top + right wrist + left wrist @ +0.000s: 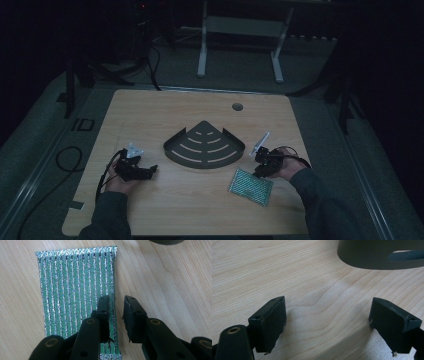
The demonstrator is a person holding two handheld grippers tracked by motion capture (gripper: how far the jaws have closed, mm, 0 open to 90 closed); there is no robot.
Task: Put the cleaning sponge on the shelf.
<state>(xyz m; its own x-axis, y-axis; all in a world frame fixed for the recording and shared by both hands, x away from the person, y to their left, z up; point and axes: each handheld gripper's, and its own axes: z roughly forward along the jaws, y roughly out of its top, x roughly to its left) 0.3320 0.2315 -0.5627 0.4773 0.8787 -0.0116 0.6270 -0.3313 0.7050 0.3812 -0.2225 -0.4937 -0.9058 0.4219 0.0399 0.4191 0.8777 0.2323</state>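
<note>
Green-and-silver ribbed scouring pad (77, 302) lies flat on the counter (150, 115), just right of the dark corner rack (205, 146). Your right gripper (117, 315) straddles its near long edge, fingers narrowed, not yet pinching. Ribs run away from you. Left gripper (327, 325) sits open, empty, left of the rack.

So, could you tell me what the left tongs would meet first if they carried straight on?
Probably the dark corner shelf: the open left tongs point over bare table toward its curved rim.
</note>
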